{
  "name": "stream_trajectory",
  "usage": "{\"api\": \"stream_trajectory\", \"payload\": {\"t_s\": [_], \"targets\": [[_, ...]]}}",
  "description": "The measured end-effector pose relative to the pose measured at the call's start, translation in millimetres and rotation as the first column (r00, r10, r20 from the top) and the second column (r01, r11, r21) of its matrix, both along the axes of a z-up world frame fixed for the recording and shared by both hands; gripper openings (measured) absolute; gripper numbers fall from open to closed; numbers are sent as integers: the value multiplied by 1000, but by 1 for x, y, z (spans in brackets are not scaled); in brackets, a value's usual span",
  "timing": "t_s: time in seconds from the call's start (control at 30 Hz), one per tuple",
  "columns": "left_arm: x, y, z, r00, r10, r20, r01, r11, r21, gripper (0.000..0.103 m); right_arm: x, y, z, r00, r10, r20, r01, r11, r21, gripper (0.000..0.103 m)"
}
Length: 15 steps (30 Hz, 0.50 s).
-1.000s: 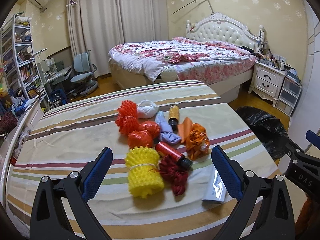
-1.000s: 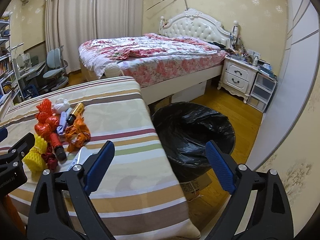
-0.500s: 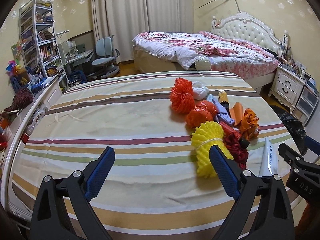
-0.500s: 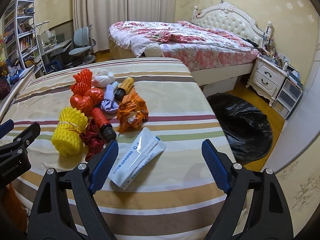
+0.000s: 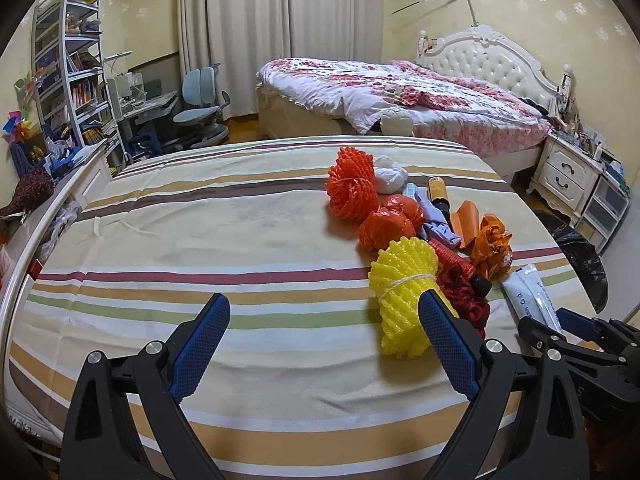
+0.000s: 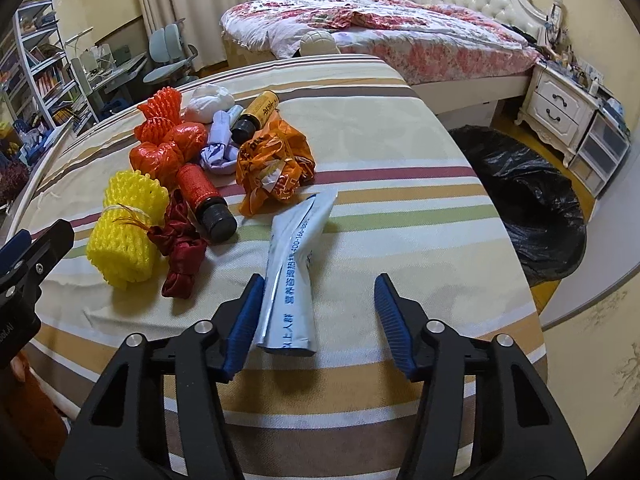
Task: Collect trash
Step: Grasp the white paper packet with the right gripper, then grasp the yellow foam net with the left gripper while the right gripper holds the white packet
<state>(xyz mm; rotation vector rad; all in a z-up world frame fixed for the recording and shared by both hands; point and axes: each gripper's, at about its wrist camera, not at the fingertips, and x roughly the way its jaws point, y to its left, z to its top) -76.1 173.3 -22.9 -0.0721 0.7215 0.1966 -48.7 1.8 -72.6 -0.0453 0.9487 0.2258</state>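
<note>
Right gripper [image 6: 318,312]: hovering with jaws spread wide, the near end of the white pouch [image 6: 294,280] lying between its fingers.
Left gripper [image 5: 324,340]: hanging open over the striped tablecloth [image 5: 200,240], its right finger just beside the yellow foam net [image 5: 404,292].
Trash pile: bottles, wrappers and nets sitting clustered beyond the pouch.
Black trash bag [image 6: 532,196]: standing on the floor past the table's right edge.

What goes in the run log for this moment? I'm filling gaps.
stage: approach | right gripper: open around white pouch | left gripper: open, empty | trash bag: on floor
</note>
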Motion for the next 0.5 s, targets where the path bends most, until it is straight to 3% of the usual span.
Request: {"api": "stream_trajectory", "payload": {"t_s": [0.3,0.37,0.43,0.5], "targets": [[5,-11,-2,1000,-14,-10,14,1000,-7,92,0,-3,0,1000,9,28,-9,1000,10,49],[7,-13,-3,1000,-20,-14,20,1000,-6,92,1,-3,-1,999,25,30,-25,1000,8,40],[10,-17,-4,1000,-26,-18,26,1000,-4,92,2,-5,-1,999,37,37,-37,999,12,24],[12,-20,-6,999,-28,-21,28,1000,-6,92,3,-8,-2,999,44,31,-45,998,35,20]]}}
